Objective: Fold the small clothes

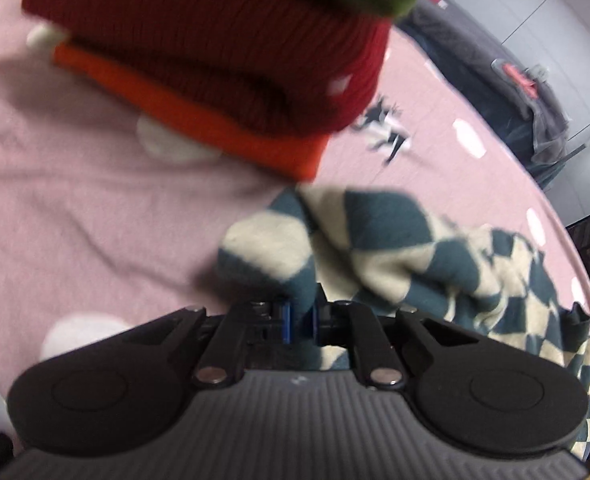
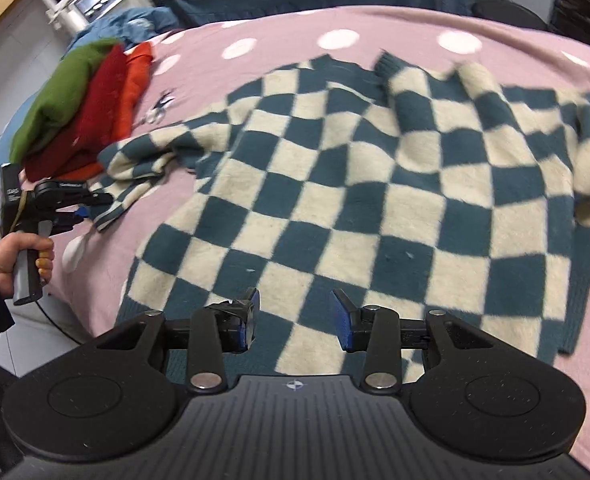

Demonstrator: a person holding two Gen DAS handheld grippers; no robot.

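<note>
Left wrist view: left gripper [image 1: 299,322] clamped on a sleeve end of the checkered sweater [image 1: 383,240], near the folded stack [image 1: 223,64] on the pink dotted blanket [image 1: 75,208]. Right wrist view: right gripper [image 2: 295,318] with jaws apart, nothing between them, over the sweater's hem; sweater spread flat.

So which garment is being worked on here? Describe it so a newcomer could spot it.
On the pink spotted blanket, right of the folded stack, lies the checkered sweater, spread flat. The left gripper pinches its sleeve tip. It alone carries teal and cream squares; the stack's pieces are plain green, red and orange.
</note>
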